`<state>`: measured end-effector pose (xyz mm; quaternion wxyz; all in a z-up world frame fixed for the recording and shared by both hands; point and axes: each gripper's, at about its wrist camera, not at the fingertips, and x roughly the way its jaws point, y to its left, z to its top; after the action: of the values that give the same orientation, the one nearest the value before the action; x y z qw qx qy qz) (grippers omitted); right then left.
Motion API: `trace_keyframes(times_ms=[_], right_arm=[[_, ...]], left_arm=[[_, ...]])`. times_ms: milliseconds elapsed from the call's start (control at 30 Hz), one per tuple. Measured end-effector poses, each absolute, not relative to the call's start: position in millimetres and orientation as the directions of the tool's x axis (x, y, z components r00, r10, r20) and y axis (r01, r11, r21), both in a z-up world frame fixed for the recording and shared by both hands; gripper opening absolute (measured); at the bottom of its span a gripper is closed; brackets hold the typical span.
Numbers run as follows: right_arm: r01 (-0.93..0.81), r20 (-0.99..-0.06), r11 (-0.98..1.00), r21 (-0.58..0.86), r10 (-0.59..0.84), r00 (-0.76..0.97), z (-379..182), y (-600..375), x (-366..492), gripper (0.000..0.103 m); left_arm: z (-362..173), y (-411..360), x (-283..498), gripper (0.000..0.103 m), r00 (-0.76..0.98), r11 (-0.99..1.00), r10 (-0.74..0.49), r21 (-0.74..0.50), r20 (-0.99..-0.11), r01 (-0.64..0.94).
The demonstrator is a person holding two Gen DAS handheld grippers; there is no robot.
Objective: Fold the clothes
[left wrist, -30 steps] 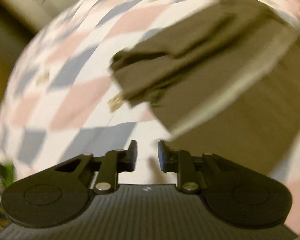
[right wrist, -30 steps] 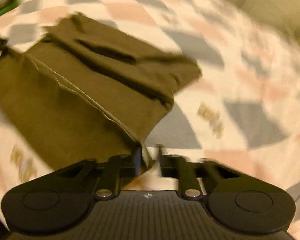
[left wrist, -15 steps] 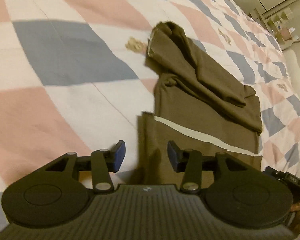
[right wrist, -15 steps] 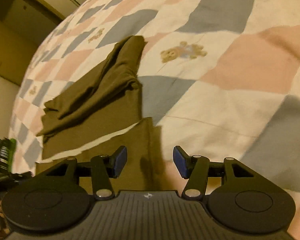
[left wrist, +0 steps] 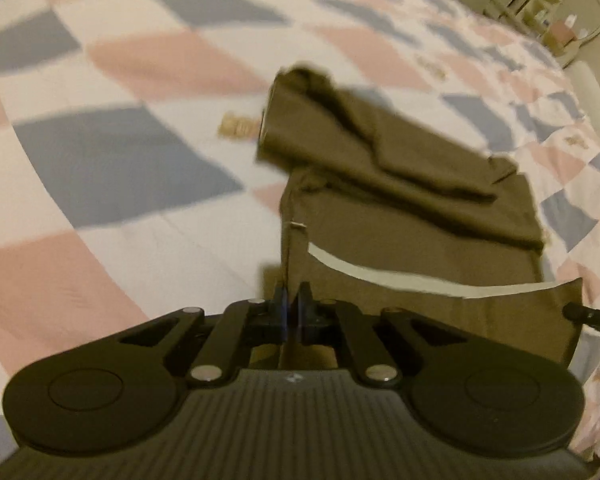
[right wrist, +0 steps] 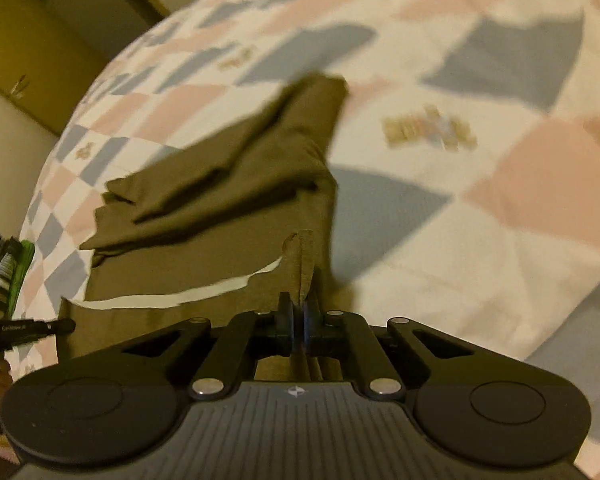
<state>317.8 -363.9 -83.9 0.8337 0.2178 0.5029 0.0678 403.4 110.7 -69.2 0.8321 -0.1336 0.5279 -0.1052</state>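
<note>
Where I stand: while both wrist views are smeared by motion blur, I can still read the main shapes.
Left gripper: I have its two fingers pressed together on the near left corner of the olive-brown garment, the cloth edge pinched up between them.
Right gripper: likewise clamped, with a ridge of the same garment rising out of the closed fingers at its near right corner.
Garment: it lies on the checked bedspread, partly folded, with a sleeve or folded layer bunched across its far half and a pale strip of hem running across the near part.
Bedspread: pink, grey-blue and white diamonds with small printed bear figures; the garment sits well in from the edges I can see.
Other gripper in view: in the left wrist view, the tip of the right tool shows at the garment's near right corner; in the right wrist view, the left tool's tip shows at the opposite corner.
Room: furniture beyond the bed's far right corner, too blurred to identify.
</note>
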Motion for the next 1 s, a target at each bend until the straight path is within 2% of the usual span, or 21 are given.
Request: trace_keyframes(times_ms=[167,267,633,1000], right_arm=[[0.038,-0.762,0.924,0.381,0.290,0.579,-40,-370,324,0.004],[0.050,-0.718,0.921,0.387,0.267,0.643,-27,-377,347,0.004],[0.136,-0.765,0.926,0.353,0.202,0.611,-72,-383,474,0.004],[0.210,-0.819,0.929,0.305,0.143,0.556,-114,-379,505,0.003]], left_arm=[[-30,108,405,0.002,0.533,0.949,-0.295,-0.310,-0.793,0.063],[-35,99,436,0.002,0.551,0.953,-0.287,-0.293,-0.783,0.080],[-74,69,546,0.002,0.548,0.969,-0.247,-0.216,-0.799,0.122],[-119,61,581,0.004,0.497,0.982,-0.190,-0.173,-0.847,0.080]])
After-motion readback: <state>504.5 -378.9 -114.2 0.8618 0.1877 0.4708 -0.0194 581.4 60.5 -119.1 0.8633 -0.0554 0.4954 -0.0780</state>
